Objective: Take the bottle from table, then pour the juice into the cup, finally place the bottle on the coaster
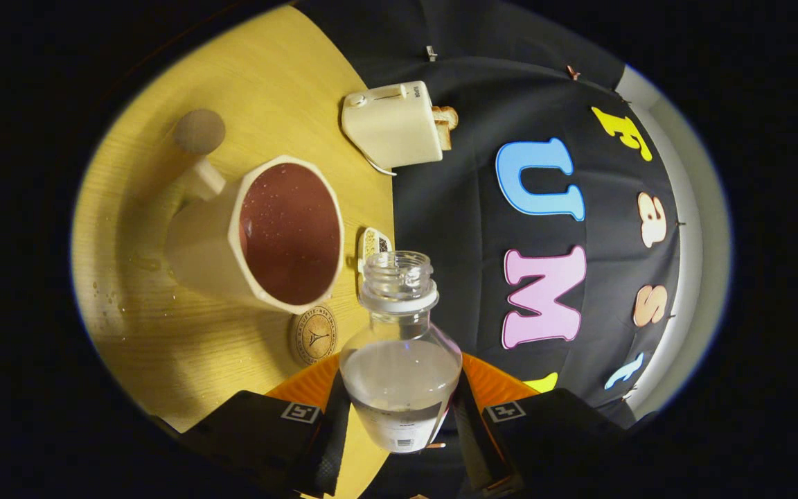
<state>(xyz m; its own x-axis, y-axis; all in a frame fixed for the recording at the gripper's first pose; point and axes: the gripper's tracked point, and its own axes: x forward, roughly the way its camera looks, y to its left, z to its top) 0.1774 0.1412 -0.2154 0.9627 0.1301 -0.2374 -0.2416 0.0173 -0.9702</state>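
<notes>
Gripper [399,423] clamps the bottle [400,367] low on its body — smooth, uncapped, part-full, likely slippery — cup [260,235] ahead.

Not much legible. Coaster [314,336] near the cup [260,232] – ring of small text round a tower drawing, too small to read. Bottle [401,360] between the fingers – white label w/ barcode, print unreadable. Small card [373,244] just beyond the bottle – QR-type code. Toaster [393,125] at far side – tiny dark word on top, unreadable. Fingers carry square black-white marker tags.
</notes>
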